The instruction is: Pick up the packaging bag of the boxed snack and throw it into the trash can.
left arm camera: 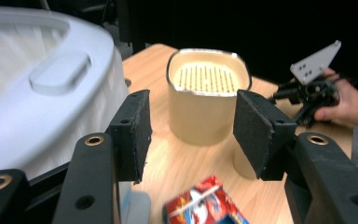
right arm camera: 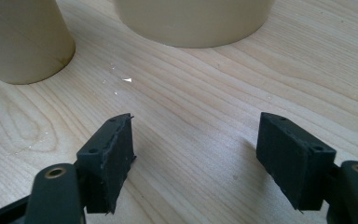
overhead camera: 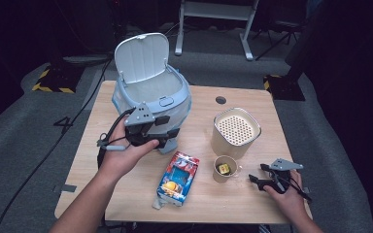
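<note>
Black pads on my left claw stand apart with nothing between them. It hangs just beside the white lidded bin; the red-and-blue carton lies on the wooden table directly below and slightly ahead of it, untouched. Beyond the pads I see the beige perforated container. My right claw rests released too, low over bare wood, with the small paper cup ahead on its left.
</note>
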`<state>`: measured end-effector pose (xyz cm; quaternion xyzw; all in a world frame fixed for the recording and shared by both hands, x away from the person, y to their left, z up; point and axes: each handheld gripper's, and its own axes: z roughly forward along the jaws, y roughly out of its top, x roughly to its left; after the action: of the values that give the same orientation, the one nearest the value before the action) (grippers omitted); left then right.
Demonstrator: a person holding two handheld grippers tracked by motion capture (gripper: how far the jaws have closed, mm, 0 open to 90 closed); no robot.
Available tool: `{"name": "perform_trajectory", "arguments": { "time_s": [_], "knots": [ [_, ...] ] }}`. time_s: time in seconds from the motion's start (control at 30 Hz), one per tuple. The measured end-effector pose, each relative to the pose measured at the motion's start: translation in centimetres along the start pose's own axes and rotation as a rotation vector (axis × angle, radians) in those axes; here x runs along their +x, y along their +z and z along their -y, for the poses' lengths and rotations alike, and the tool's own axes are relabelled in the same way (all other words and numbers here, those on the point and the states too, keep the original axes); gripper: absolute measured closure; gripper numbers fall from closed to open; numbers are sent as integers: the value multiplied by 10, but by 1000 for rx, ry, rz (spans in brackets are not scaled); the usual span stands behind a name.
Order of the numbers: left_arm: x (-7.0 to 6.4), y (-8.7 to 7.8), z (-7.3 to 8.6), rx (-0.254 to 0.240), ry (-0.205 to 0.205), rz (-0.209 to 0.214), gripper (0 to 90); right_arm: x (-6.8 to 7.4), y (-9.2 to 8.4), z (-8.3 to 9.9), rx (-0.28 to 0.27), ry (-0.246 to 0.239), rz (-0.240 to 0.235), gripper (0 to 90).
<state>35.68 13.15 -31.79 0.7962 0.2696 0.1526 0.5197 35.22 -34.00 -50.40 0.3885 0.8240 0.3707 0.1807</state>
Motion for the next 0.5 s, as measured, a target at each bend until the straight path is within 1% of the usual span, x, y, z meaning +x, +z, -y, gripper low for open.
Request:
{"name": "perform_trajectory", "arguments": {
  "time_s": [0.03, 0.07, 0.1, 0.2, 0.3, 0.33, 0.37, 0.4, 0.43, 0.47, 0.5],
  "knots": [
    [-1, 0, 5, 3, 2, 1, 470, 0, 0, 0, 0, 0, 0, 279],
    [-2, 1, 11, 5, -6, 12, 469, 0, 0, 0, 0, -1, 1, 279],
    [-2, 1, 15, 10, -10, 13, 470, 0, 0, 0, 0, -1, 1, 279],
    [-4, 3, 34, 28, -36, 18, 469, 0, 0, 0, 0, 1, 0, 279],
    [-6, 8, 49, 47, -59, 23, 469, 0, 0, 0, 0, 1, 0, 279],
    [-6, 12, 60, 59, -75, 26, 468, 0, 0, 0, 0, 1, 1, 279],
    [-6, 15, 67, 55, -90, 26, 468, 0, 0, 0, 0, 1, 1, 279],
    [-5, 16, 70, 58, -86, 22, 468, 0, 0, 0, 0, 1, 0, 279],
    [-5, 18, 74, 61, -97, 27, 468, 0, 0, 0, 0, 1, 1, 279],
    [-4, 22, 82, 76, -86, 15, 468, 0, 0, 0, 0, 1, 0, 279],
    [-4, 26, 88, 85, -97, 19, 472, 0, 0, 0, 0, 1, 0, 279]
  ]
}}
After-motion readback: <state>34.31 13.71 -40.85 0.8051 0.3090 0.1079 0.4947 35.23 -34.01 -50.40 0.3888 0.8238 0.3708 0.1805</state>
